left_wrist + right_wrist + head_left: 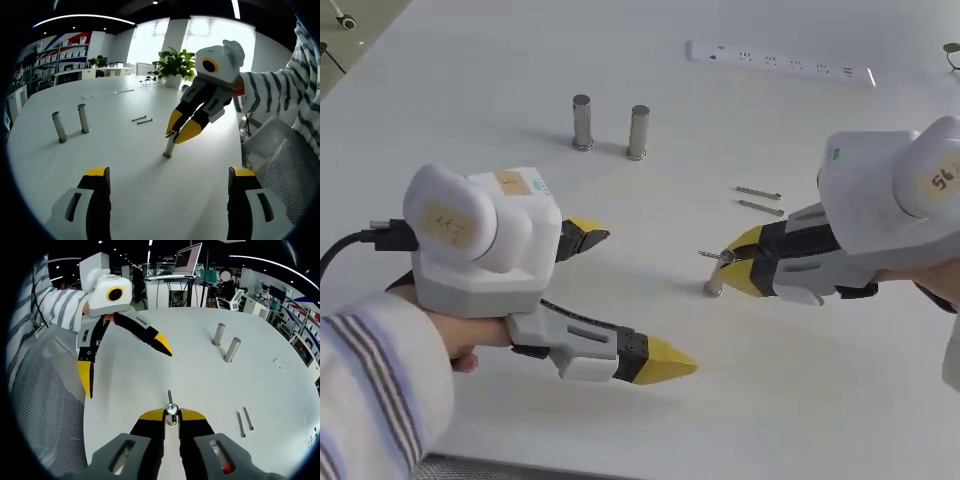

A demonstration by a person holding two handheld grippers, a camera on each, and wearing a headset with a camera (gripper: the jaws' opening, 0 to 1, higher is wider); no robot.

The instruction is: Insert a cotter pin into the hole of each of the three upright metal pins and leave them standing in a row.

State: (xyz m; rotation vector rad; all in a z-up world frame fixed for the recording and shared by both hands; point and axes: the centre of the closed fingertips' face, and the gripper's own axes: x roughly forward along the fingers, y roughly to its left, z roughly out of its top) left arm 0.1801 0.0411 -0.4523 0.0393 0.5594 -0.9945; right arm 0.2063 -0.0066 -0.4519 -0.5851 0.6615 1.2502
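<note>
Cotter pin [709, 256] sits clamped in right gripper [730, 262].

Behind the right gripper [728, 262], most of the nearest metal pin [713, 289] (base clear)

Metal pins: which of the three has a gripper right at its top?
The metal pin standing alone in front: the right gripper holds a cotter pin at its top. The other two pins stand together farther back.

White table [470, 80]: metal pins [582, 122], power strip [780, 62]
</note>
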